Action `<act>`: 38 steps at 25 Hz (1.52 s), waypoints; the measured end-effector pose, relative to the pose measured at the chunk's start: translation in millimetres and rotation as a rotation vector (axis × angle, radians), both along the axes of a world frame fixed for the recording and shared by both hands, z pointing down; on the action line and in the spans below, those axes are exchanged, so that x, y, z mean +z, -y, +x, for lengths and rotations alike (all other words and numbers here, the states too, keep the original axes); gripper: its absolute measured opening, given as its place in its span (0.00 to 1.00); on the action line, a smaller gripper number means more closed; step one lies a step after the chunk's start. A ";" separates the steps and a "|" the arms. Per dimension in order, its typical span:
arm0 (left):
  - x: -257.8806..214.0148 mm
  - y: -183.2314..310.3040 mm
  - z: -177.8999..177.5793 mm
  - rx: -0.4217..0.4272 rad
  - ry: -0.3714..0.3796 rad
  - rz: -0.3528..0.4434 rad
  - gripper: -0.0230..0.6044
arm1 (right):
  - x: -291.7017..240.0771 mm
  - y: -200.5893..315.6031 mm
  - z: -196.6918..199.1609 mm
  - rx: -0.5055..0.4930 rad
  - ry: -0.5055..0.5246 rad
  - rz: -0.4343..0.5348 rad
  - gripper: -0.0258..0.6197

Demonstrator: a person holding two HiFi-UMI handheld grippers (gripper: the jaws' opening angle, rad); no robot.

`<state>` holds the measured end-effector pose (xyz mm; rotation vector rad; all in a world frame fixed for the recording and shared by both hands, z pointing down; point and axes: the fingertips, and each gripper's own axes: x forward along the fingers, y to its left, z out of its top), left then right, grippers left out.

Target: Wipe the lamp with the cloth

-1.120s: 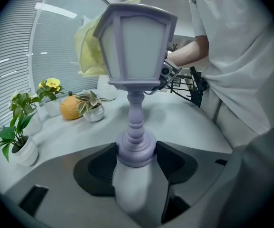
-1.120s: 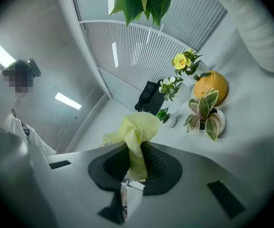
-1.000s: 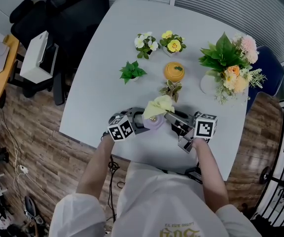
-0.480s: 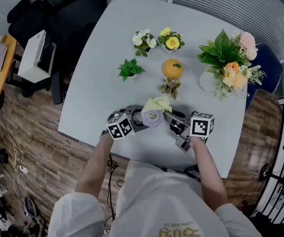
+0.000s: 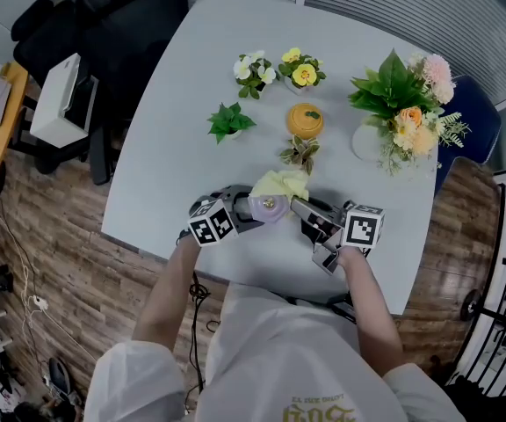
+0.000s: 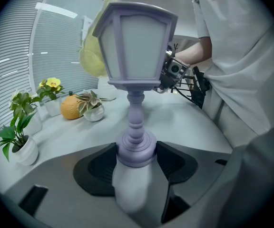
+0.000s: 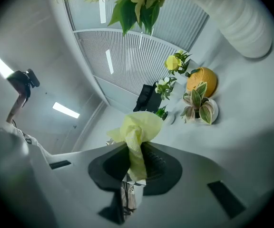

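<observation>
1. Pale grey surface (image 5: 191, 104) carries small potted plants (image 5: 229, 123), an orange pot (image 5: 305, 121) and a bouquet (image 5: 402, 117) on its far part. The work goes on near the front edge, just before the person.
2. The left gripper (image 6: 136, 163) holds the lamp (image 6: 136, 61) by its round base. Its fingers (image 6: 96, 167) stand wide and press on both sides of this base. The lantern head rises straight in front of the camera. I cannot tell if the base rests on the surface.
3. The right gripper (image 7: 136, 165) has its fingers (image 7: 161, 167) narrow, closed on the yellow cloth (image 7: 138, 132), which bunches out beyond the tips.
4. One second ago, in the head view, the cloth lay over the top of the lamp and hid it. Now the purple top (image 5: 269, 206) is bare and seen from above, and the cloth (image 5: 281, 183) sits against the far side of the head. The left gripper view agrees: the cloth (image 6: 93, 56) shows behind the left edge of the lantern.
5. In my judgement the top is already wiped and the stroke now goes down one side. The other panels and the stem are probably still to do. The left grip looks firm enough to hold the lamp against this push.
</observation>
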<state>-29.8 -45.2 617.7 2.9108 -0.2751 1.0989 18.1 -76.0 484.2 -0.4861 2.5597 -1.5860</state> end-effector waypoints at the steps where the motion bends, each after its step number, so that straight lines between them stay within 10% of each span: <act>1: 0.1 0.1 -0.1 -0.001 0.001 -0.001 0.46 | 3.0 -0.6 -0.7 -0.002 -0.013 -0.004 0.13; 38: 1.0 -0.3 0.5 -0.022 0.006 -0.003 0.47 | 17.7 -24.5 4.7 0.026 -0.115 -0.101 0.13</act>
